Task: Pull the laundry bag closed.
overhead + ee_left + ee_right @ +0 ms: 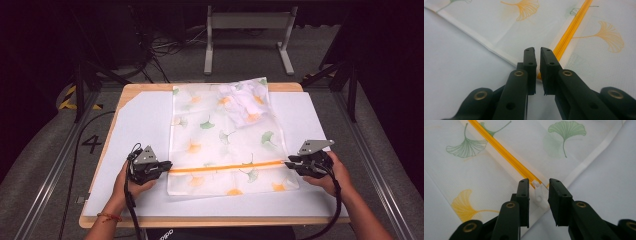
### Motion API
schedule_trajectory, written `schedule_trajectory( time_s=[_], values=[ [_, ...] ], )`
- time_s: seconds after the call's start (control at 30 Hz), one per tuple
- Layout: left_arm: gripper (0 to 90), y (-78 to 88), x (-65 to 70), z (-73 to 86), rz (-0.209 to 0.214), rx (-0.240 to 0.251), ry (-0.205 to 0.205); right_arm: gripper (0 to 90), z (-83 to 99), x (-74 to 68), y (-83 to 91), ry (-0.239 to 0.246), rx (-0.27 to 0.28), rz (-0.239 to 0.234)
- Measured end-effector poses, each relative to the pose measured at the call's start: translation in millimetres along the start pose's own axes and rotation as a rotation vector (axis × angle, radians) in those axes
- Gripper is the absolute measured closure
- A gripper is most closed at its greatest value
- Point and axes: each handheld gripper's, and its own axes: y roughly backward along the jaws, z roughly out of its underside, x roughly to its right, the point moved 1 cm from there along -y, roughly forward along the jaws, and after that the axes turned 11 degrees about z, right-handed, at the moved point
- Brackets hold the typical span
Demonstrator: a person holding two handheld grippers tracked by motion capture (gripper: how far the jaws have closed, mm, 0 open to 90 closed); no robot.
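Already the mesh laundry bag (225, 137) lies flat in the middle of the white surface (135, 130), and its orange zipper (227, 167) runs unbroken from side to side near the near edge, so the bag looks zipped shut with the bundled white garment (245, 102) inside at the far end. What seems left is letting go and drawing the hands back.

At the left end of the zipper, the left claw (167, 165) has its jaws parted by only a thin gap, with no cloth visibly pinched between them. At the right end, the right claw (538, 192) is spread wider; the white zipper pull (538, 192) sits between its pads but is not squeezed.

Around the bag the surface carries nothing else. Beyond the far edge stand a grey metal frame (247, 30) and loose cables (165, 47) on the floor, well apart and no hindrance.
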Motion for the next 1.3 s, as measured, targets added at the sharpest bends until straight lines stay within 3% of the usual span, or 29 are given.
schedule_trajectory(
  time_s=[0.17,0.3,0.37,0.43,0.5,0.63,0.8,0.93,1.3],
  values=[
    [73.1,8.6,-0.5,1.9,-0.033,0.031,-0.002,62.3,3.6,1.0,2.5,-0.029,0.048,0.021],
    [52.1,15.8,-1.4,6.5,-0.080,0.072,0.013,51.7,9.5,8.0,3.2,-0.090,0.122,0.058],
    [43.1,18.8,-1.0,7.4,-0.108,0.075,0.016,44.9,11.7,11.0,1.6,-0.114,0.129,0.082],
    [37.2,21.8,-0.8,7.9,-0.106,0.087,0.026,40.2,14.2,13.5,0.2,-0.131,0.142,0.110],
    [31.4,24.5,-0.9,9.0,-0.127,0.089,0.036,36.7,17.2,15.8,-1.6,-0.154,0.148,0.113],
    [19.2,28.2,-0.8,17.4,-0.155,0.088,0.044,30.8,23.6,15.0,-3.9,-0.145,0.156,0.153],
    [12.9,33.4,-2.1,26.0,-0.161,0.141,0.075,28.0,29.0,15.2,-4.0,-0.164,0.167,0.176],
    [10.8,35.5,-5.3,33.3,-0.176,0.133,0.092,27.6,34.8,15.6,-1.8,-0.179,0.187,0.195],
    [10.3,38.1,-6.9,37.4,-0.182,0.139,0.088,26.1,43.6,19.8,2.0,-0.212,0.192,0.229]
  ],
)
